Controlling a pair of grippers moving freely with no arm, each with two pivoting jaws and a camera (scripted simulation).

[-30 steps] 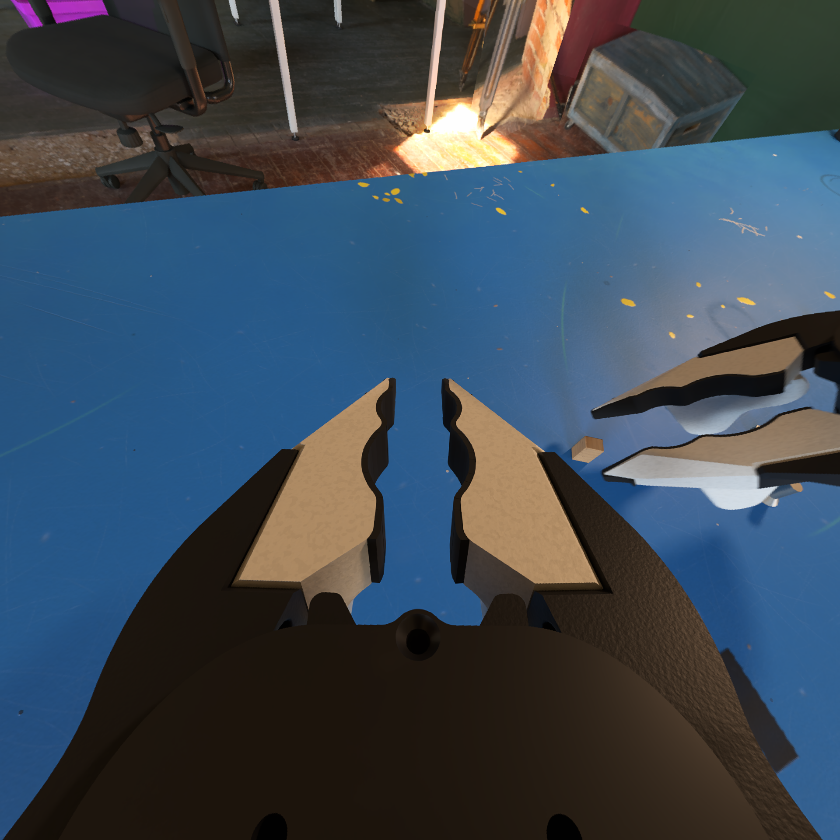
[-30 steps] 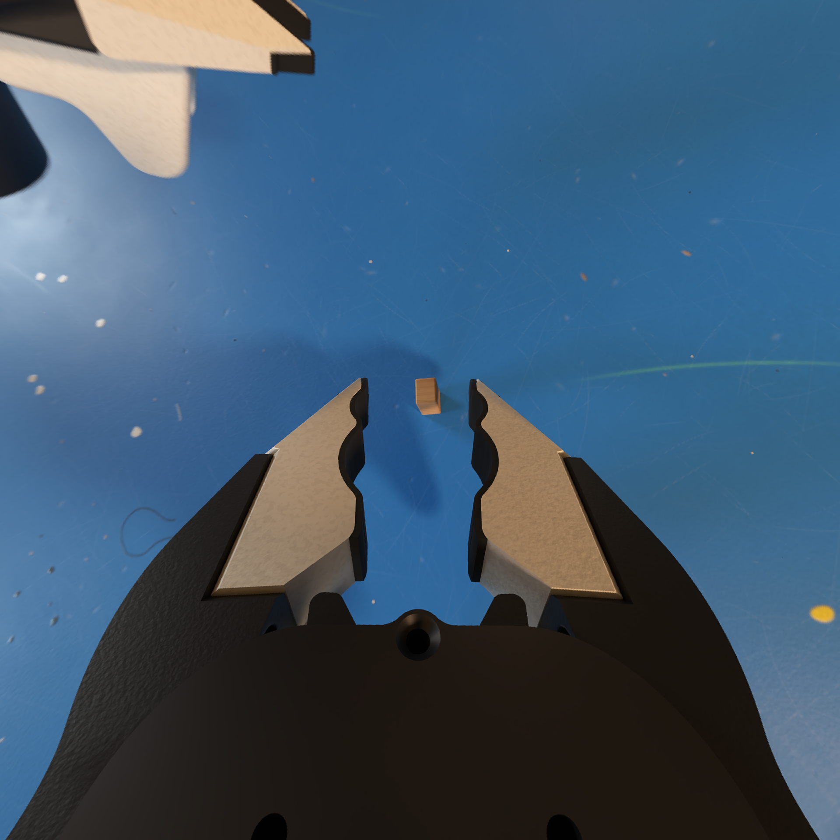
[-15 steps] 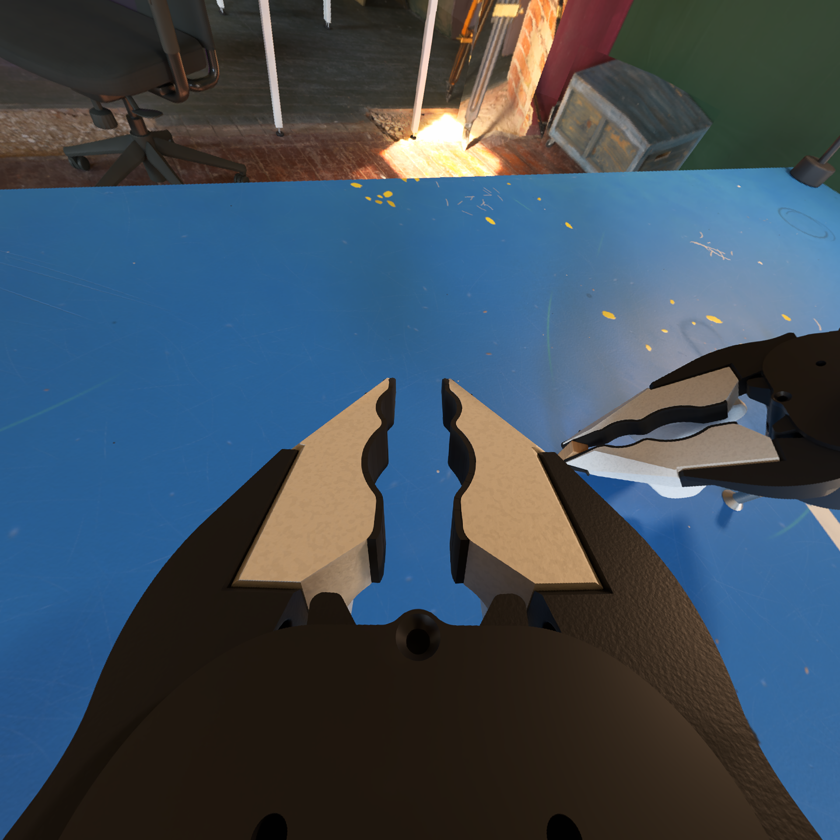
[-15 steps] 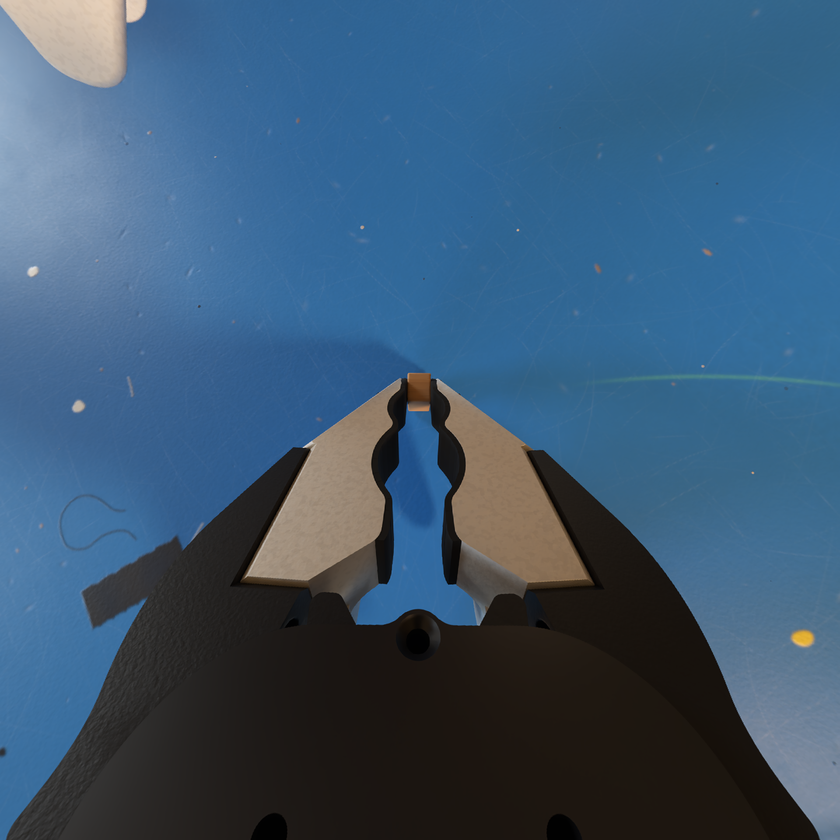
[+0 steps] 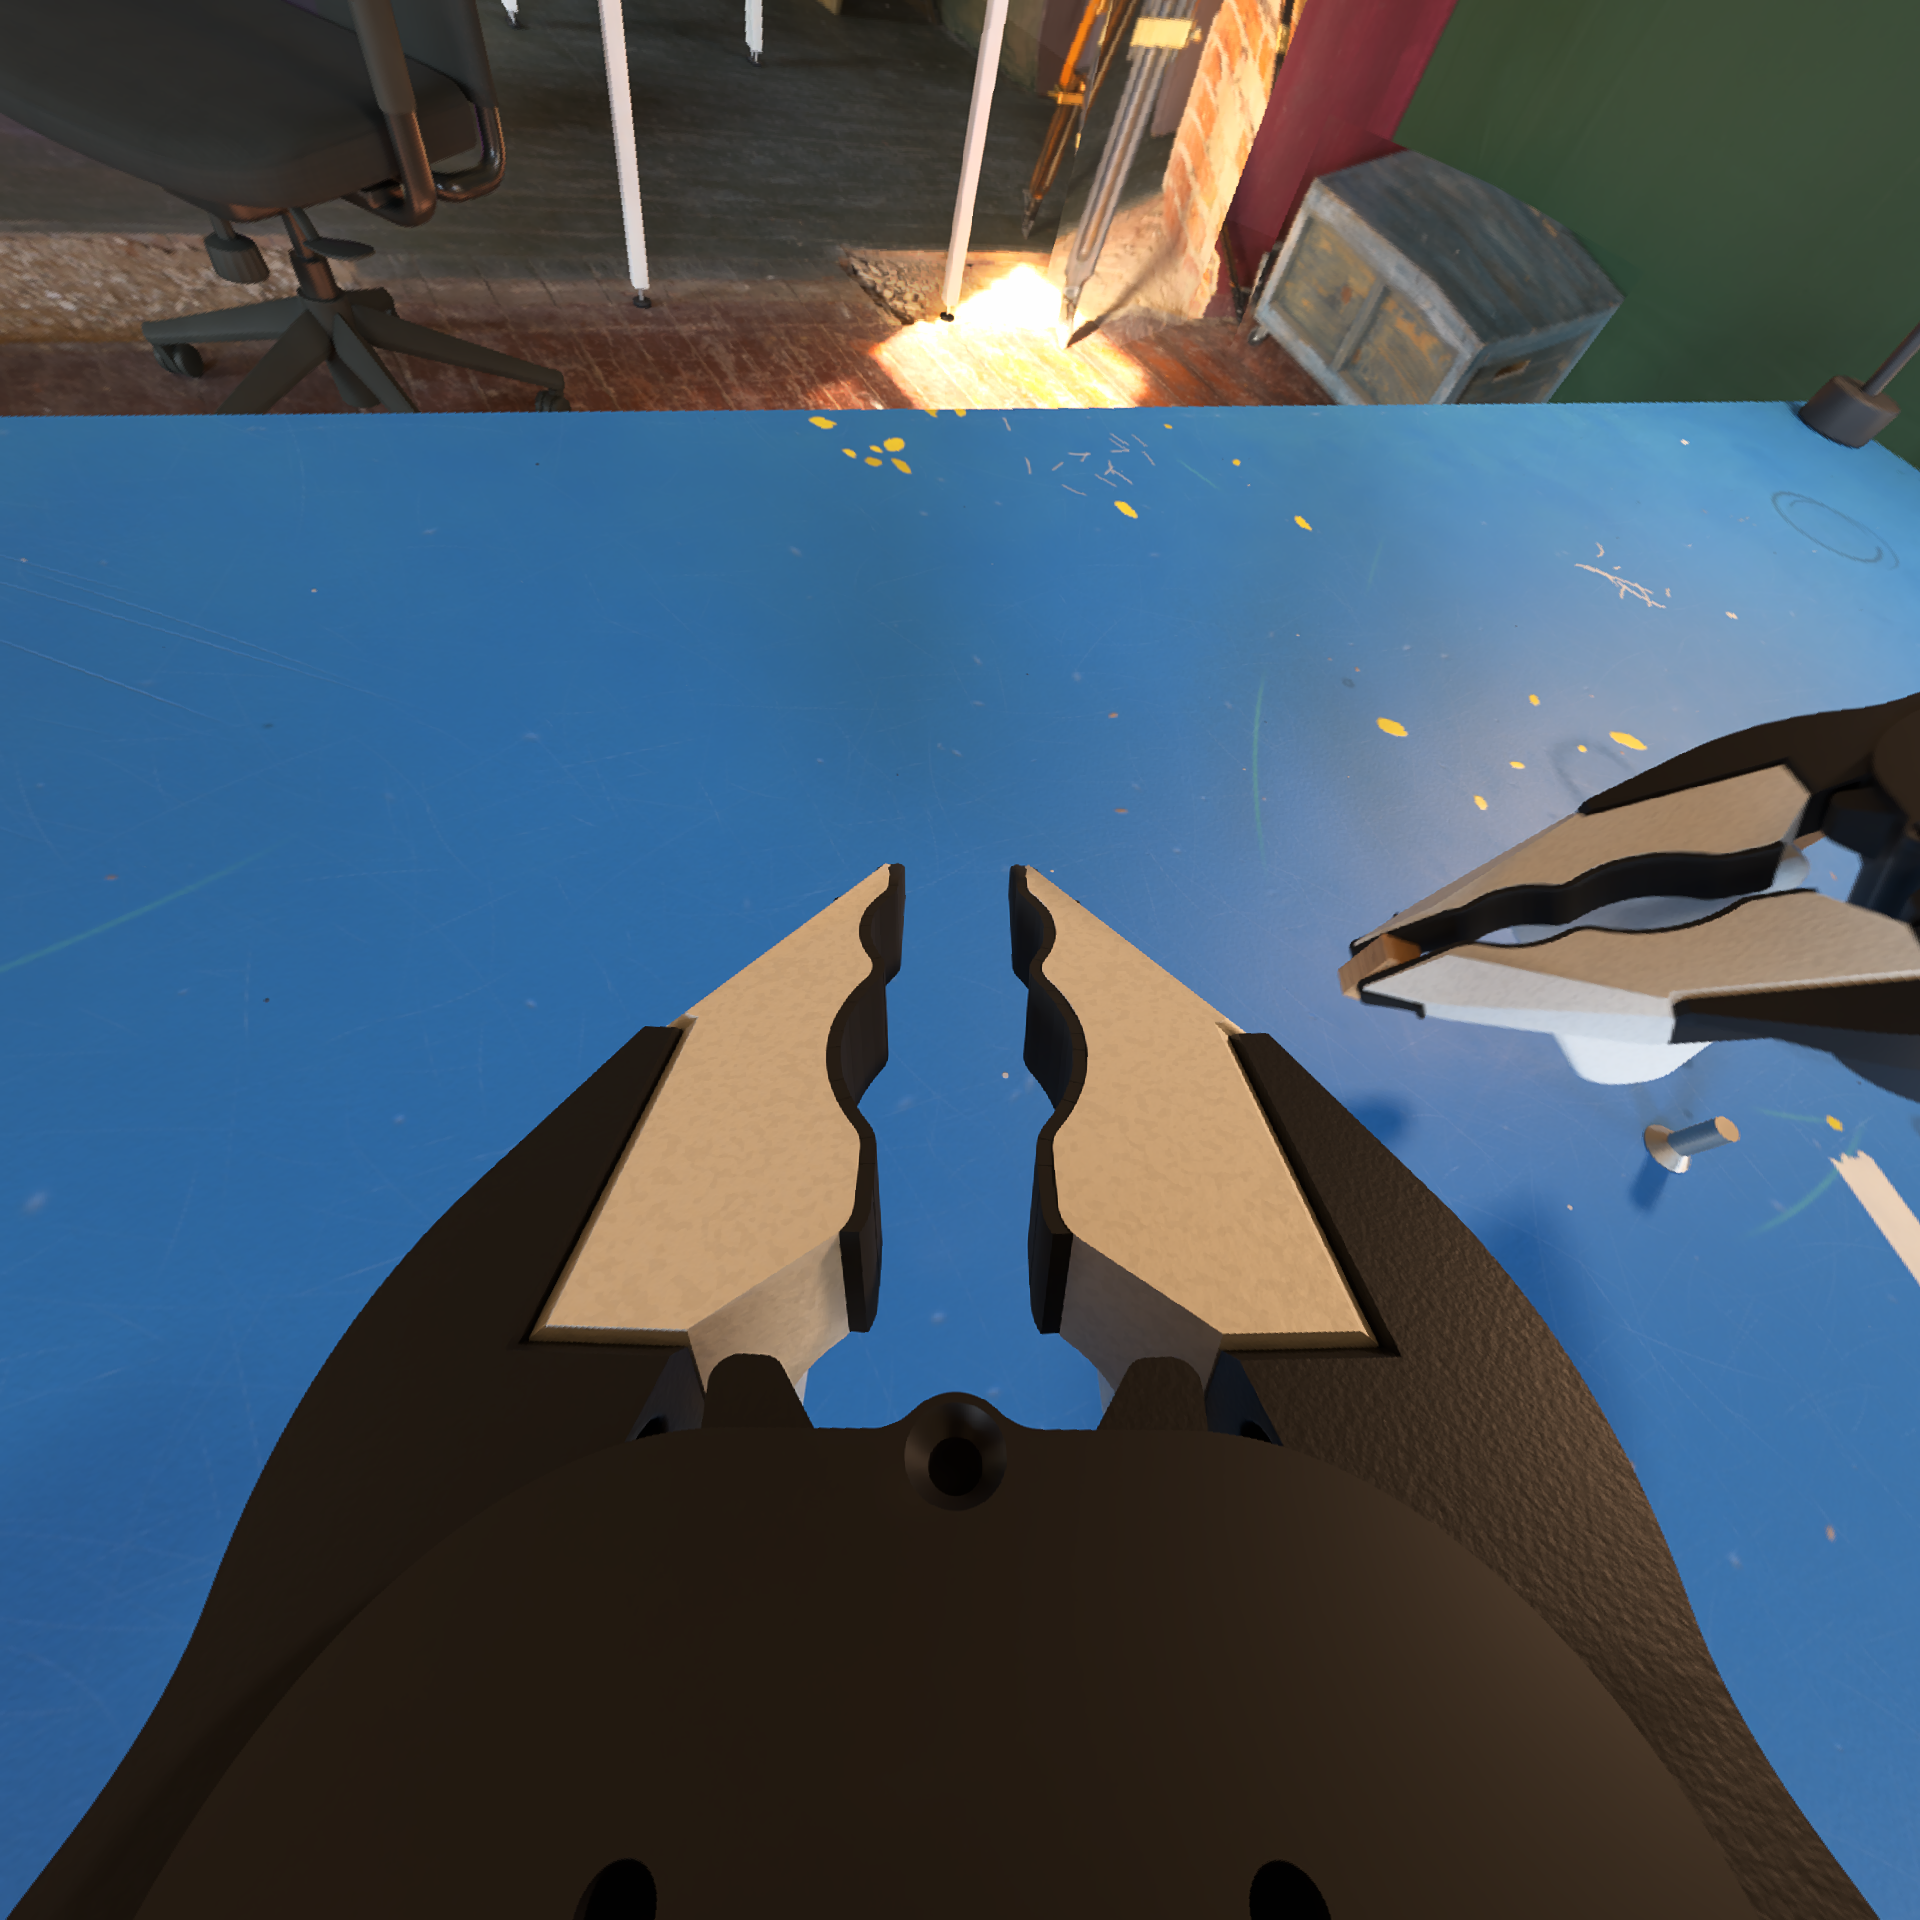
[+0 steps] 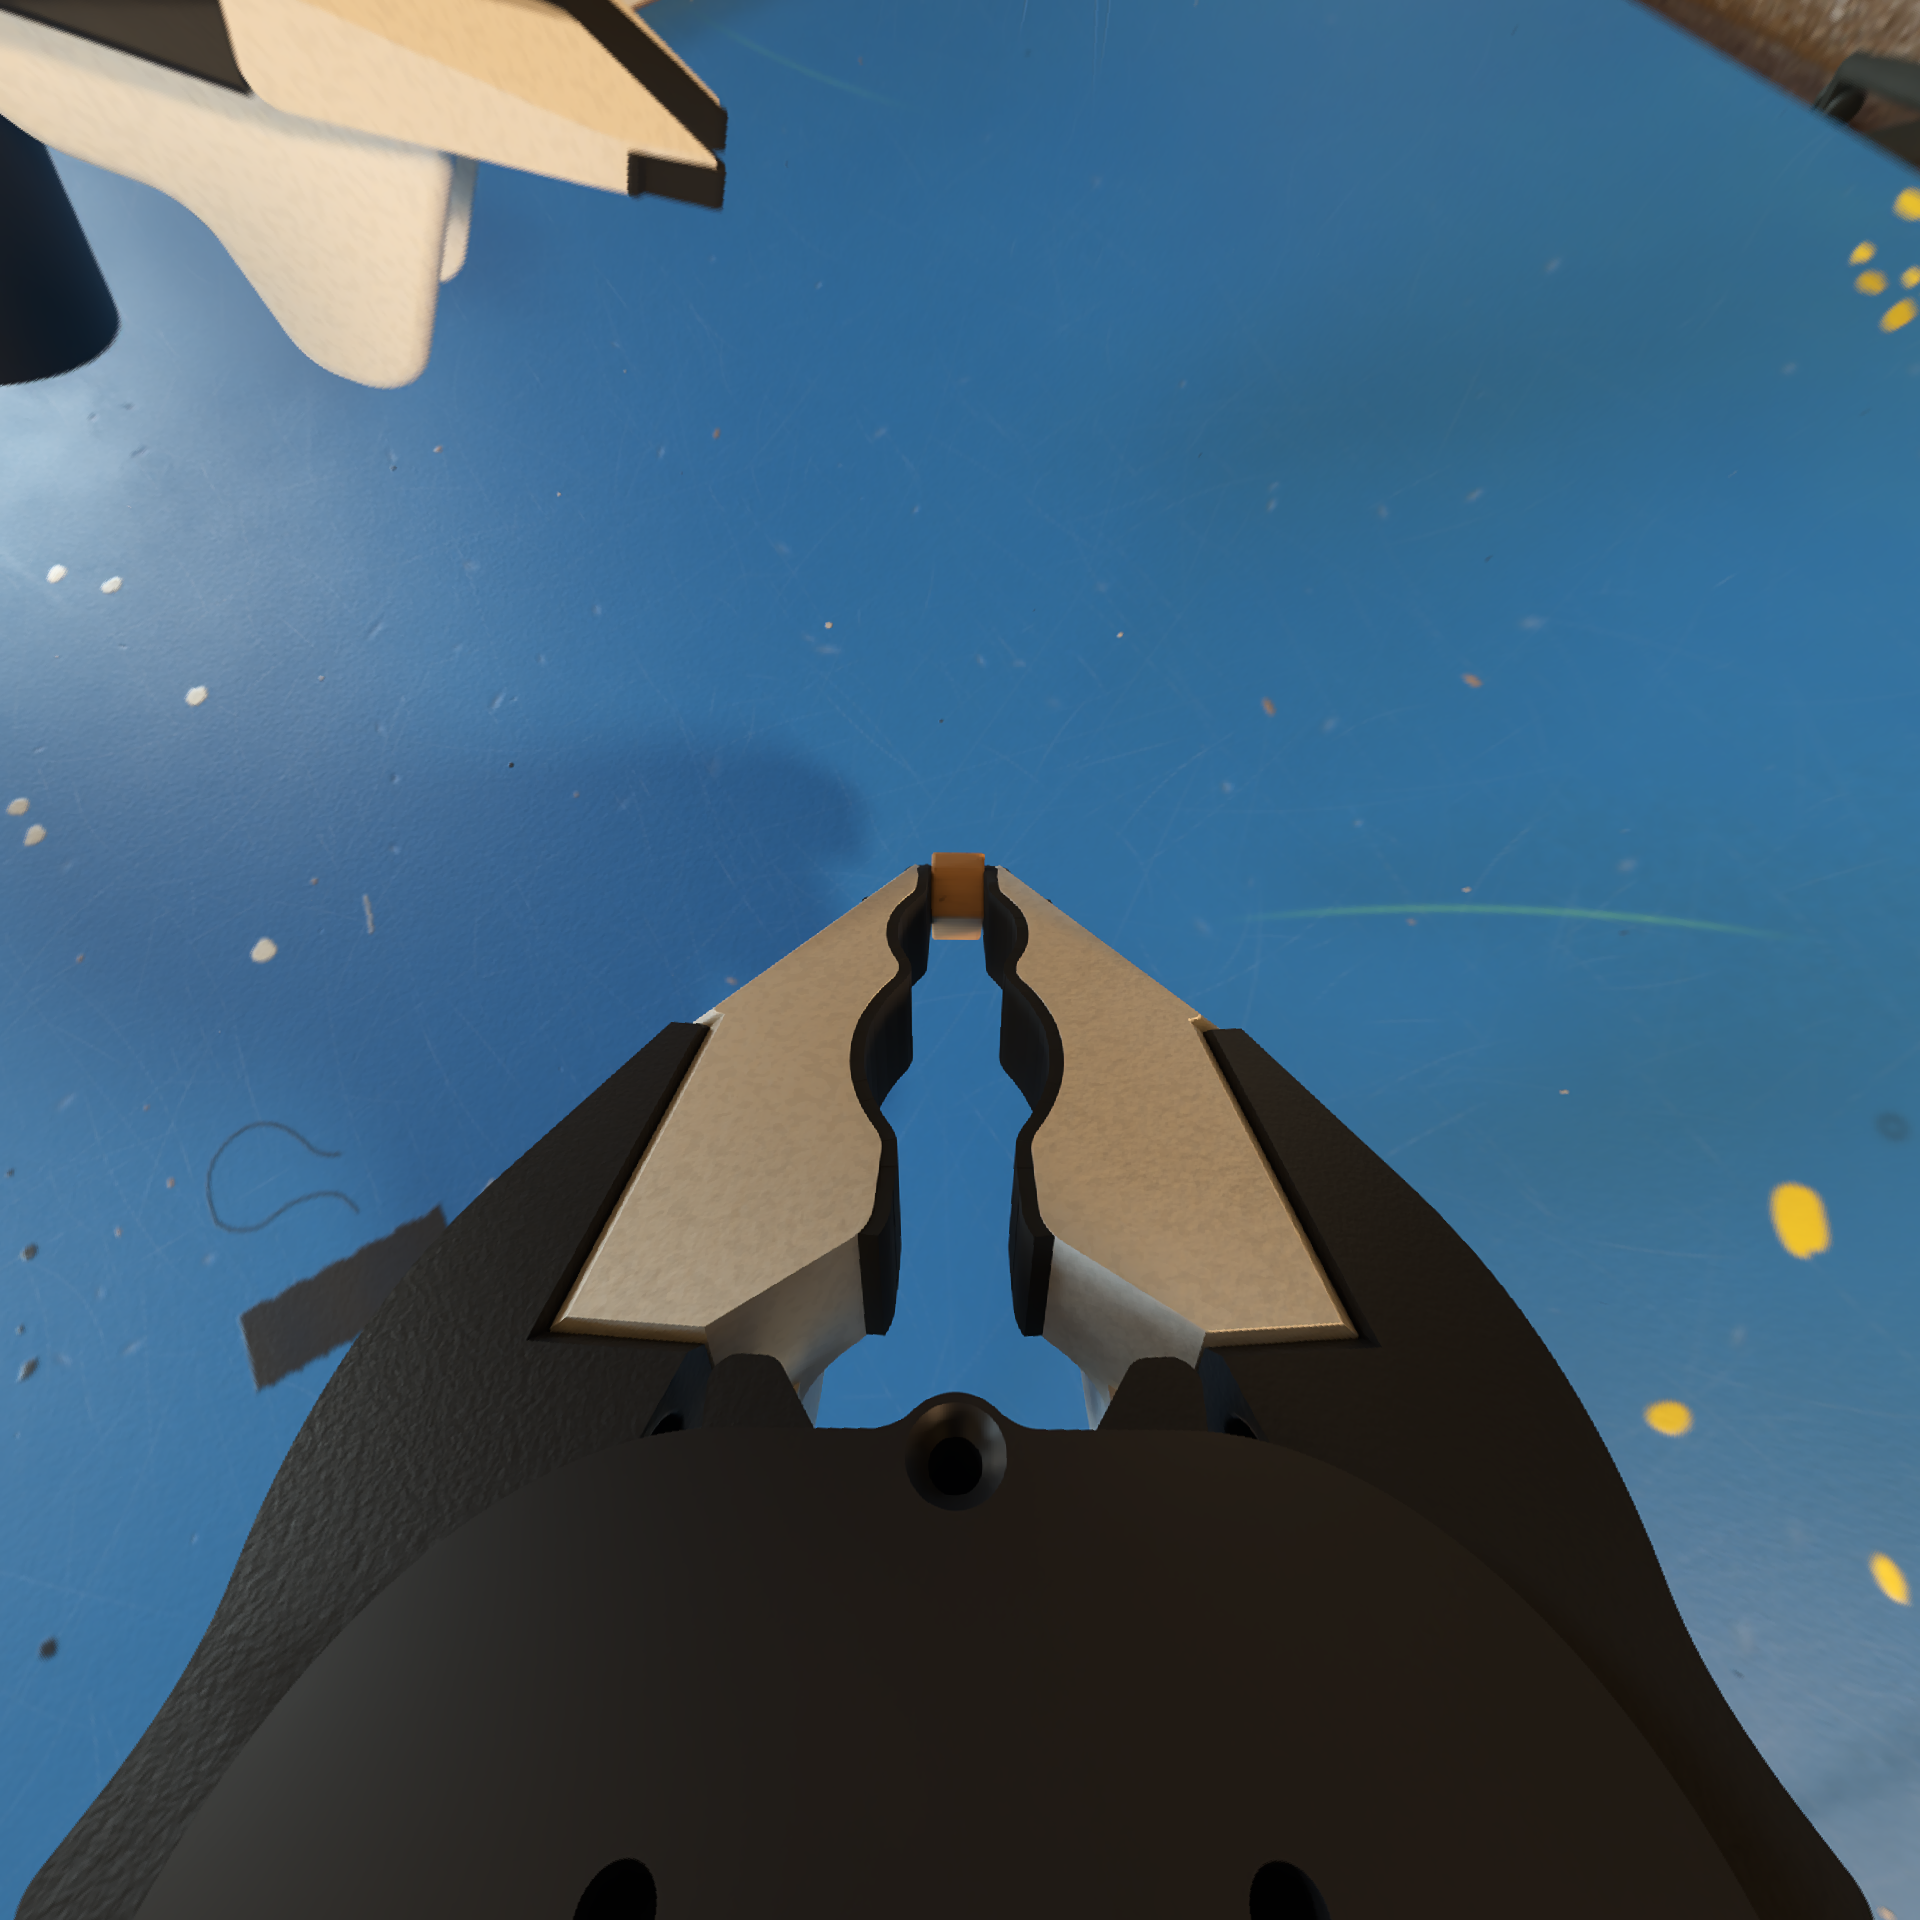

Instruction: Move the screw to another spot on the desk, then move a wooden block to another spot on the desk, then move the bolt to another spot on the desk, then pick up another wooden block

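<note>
My right gripper [image 6: 957, 896] is shut on a small wooden block [image 6: 957, 889] pinched at its fingertips and holds it above the blue desk [image 6: 1351, 520]. In the left wrist view the right gripper [image 5: 1377, 966] shows at the right with the block [image 5: 1387, 949] at its tip. My left gripper [image 5: 956, 883] is open and empty over the middle of the desk [image 5: 520, 675]. A small metal bolt [image 5: 1688, 1141] lies on the desk below the right gripper. The left gripper [image 6: 665, 156] shows at the top left of the right wrist view.
A pale wooden strip [image 5: 1886, 1210] lies at the desk's right edge. A dark round base [image 5: 1849, 410] stands at the far right corner. Beyond the far edge are an office chair [image 5: 291, 177] and a grey crate [image 5: 1434, 281]. A dark flat patch [image 6: 332, 1304] lies left of my right gripper.
My right gripper closed on the wooden block and lifted it off the desk. The bolt beneath it has come into view. My left gripper stayed open and shifted slightly.
</note>
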